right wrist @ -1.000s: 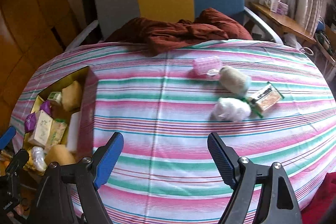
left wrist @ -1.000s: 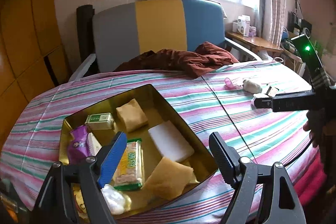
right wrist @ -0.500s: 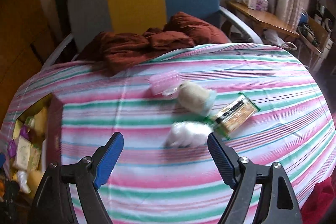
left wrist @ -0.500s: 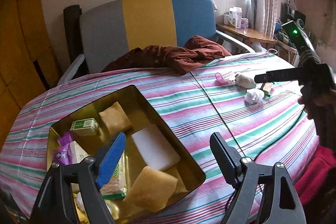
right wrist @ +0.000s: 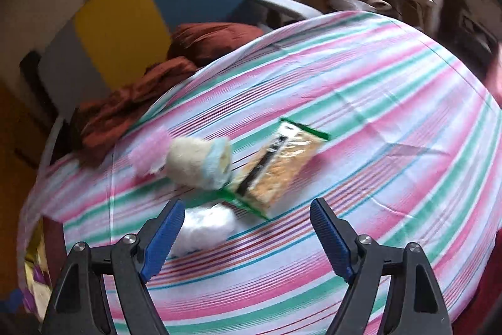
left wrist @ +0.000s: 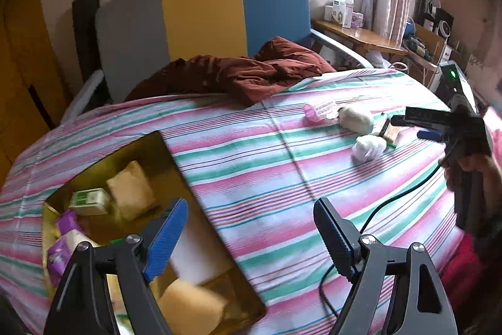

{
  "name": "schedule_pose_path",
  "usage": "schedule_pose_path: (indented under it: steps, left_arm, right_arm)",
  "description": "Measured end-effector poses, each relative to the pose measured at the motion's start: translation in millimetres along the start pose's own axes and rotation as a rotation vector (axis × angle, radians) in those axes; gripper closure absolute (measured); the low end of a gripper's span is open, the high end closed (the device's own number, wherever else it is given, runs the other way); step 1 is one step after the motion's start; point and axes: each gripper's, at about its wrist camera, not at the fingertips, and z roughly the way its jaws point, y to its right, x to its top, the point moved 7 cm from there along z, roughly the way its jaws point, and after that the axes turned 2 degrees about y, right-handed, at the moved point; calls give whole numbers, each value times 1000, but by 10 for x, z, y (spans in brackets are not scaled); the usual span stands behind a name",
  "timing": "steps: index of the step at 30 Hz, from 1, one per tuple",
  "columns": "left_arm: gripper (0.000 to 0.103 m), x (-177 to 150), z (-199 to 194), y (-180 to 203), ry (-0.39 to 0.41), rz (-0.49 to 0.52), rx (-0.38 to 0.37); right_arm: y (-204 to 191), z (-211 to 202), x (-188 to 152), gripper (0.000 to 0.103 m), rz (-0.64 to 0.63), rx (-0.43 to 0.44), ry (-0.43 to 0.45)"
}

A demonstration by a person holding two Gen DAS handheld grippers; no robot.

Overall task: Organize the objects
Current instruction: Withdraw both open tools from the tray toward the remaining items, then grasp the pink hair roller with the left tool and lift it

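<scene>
1. Two grippers sit nearest the cameras, both with jaws spread wide and nothing between them. The left gripper (left wrist: 251, 236) hangs over the near corner of the gold tin (left wrist: 163, 146). The right gripper (right wrist: 244, 236) points down at the loose items.
2. One white wad (right wrist: 204, 228) lies just beyond the right gripper's left finger, almost touching the blue pad. It looks to be the next thing to pick up.
3. Four loose items remain on the striped cloth (right wrist: 376, 115), well apart from the tin: the white wad, one flat snack packet (right wrist: 282, 165) with green ends, one cream roll (right wrist: 197, 165) with a pale blue rim, and one pink case (right wrist: 147, 153) farthest back.
4. The tin holds at least six things: two tan sponges, one white block, one green-and-white box and two purple packets. More may be hidden behind the left gripper.
5. Risk: the wad sits off-centre, toward the left finger. Closing from here could nudge it aside or pinch only its edge.
6. Risk: the packet's green end lies close to the wad, and the roll rests against the packet. A wide closing could drag either along.
7. Risk: the wad looks soft and slippery and may slip on the way to the tin.
8. One black cable (left wrist: 392, 203) trails across the cloth and could snag.
9. One dark red garment (left wrist: 244, 74) lies at the far edge.
</scene>
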Motion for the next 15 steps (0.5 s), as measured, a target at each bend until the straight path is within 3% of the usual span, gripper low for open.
schedule_pose_path:
  steps: [6,15]
  left_arm:
    - [20,240,308,247,-64,-52,-77]
    - [23,609,1038,549,-147,-90,-94]
  right_arm:
    - [139,-10,31,19,66,-4,-8]
    - [86,2,-12,19,65,26,-41]
